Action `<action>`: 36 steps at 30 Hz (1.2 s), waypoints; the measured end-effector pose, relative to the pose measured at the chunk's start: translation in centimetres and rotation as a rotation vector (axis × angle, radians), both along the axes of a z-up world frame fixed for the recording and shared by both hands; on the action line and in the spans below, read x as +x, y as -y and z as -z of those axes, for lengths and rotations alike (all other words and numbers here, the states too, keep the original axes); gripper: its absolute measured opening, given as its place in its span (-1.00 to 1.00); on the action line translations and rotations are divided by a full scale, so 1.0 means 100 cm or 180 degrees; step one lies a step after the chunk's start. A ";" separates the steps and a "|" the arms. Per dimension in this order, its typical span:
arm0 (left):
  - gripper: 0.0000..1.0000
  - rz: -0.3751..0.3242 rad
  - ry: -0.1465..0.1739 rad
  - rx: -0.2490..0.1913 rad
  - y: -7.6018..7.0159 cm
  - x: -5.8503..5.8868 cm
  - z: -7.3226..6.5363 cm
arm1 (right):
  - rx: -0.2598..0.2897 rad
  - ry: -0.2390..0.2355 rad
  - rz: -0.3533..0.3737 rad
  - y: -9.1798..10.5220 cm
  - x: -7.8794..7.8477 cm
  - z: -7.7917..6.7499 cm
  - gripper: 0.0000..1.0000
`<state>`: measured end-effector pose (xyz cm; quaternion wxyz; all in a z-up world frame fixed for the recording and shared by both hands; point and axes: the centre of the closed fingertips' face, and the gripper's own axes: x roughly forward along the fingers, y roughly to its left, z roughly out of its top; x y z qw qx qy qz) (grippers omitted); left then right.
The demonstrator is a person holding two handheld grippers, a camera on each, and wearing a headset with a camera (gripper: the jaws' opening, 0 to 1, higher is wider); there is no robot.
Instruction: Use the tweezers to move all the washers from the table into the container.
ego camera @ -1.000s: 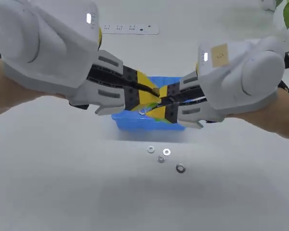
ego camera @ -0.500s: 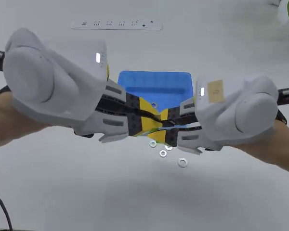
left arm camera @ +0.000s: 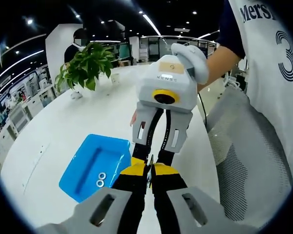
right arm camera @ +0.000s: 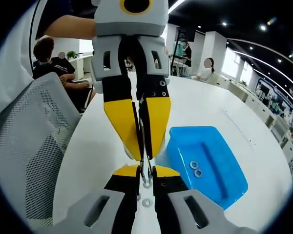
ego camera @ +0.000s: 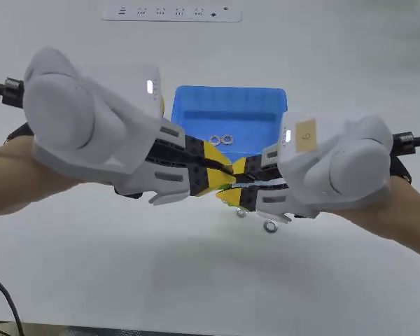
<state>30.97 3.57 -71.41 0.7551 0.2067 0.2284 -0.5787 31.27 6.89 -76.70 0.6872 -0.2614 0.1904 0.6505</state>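
Two washers [ego camera: 221, 140] lie in the blue container [ego camera: 259, 105], which also appears in the left gripper view [left arm camera: 85, 170] and the right gripper view [right arm camera: 224, 165]. On the table in front of it, loose washers [ego camera: 270, 226] peek out under the grippers; one [right arm camera: 147, 202] lies below my right jaws. My left gripper [ego camera: 217, 178] and right gripper [ego camera: 239, 192] meet tip to tip above them. Thin metal tweezers [right arm camera: 145, 168] run between both pairs of yellow-tipped jaws. Both my left gripper [left arm camera: 148, 174] and my right gripper [right arm camera: 145, 176] are shut on them. The tweezer tips are hidden.
A white power strip [ego camera: 171, 12] lies at the far edge of the white table [ego camera: 196, 280]. A mesh office chair [left arm camera: 249, 161] stands beside the table, near a person's torso. A potted plant [left arm camera: 85, 66] sits farther along the table. Other people sit in the background.
Both grippers, still together on the tweezers, came back from over the container to above the loose washers. Two washers now show inside the container. The head camera has shifted.
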 end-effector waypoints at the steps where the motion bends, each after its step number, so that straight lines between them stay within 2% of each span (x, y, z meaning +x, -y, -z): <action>1: -0.86 -0.0001 -0.0006 0.0001 0.000 0.000 0.001 | 0.0000 -0.0005 0.0007 0.000 0.000 0.001 -0.77; 8: -0.86 0.0007 -0.0064 0.0018 0.001 0.000 0.005 | 0.0000 -0.0067 0.0015 0.001 -0.001 0.005 -0.77; 21: -0.86 -0.0007 -0.0107 0.0074 0.000 0.000 0.013 | -0.0006 -0.0151 0.0019 0.001 -0.002 0.012 -0.77; 28: -0.86 -0.0048 -0.0135 0.0048 -0.001 0.002 0.012 | -0.0004 -0.0155 0.0016 0.000 -0.001 0.013 -0.78; 29: -0.86 -0.0053 -0.0143 0.0044 0.000 0.002 0.012 | -0.0004 -0.0182 0.0029 0.000 -0.001 0.013 -0.78; 30: -0.86 -0.0060 -0.0140 0.0038 0.000 0.003 0.012 | 0.0003 -0.0283 0.0108 0.001 0.000 0.013 -0.79; 36: -0.86 -0.0068 -0.0166 0.0020 0.001 0.003 0.012 | -0.0012 -0.0277 0.0070 0.001 0.000 0.013 -0.80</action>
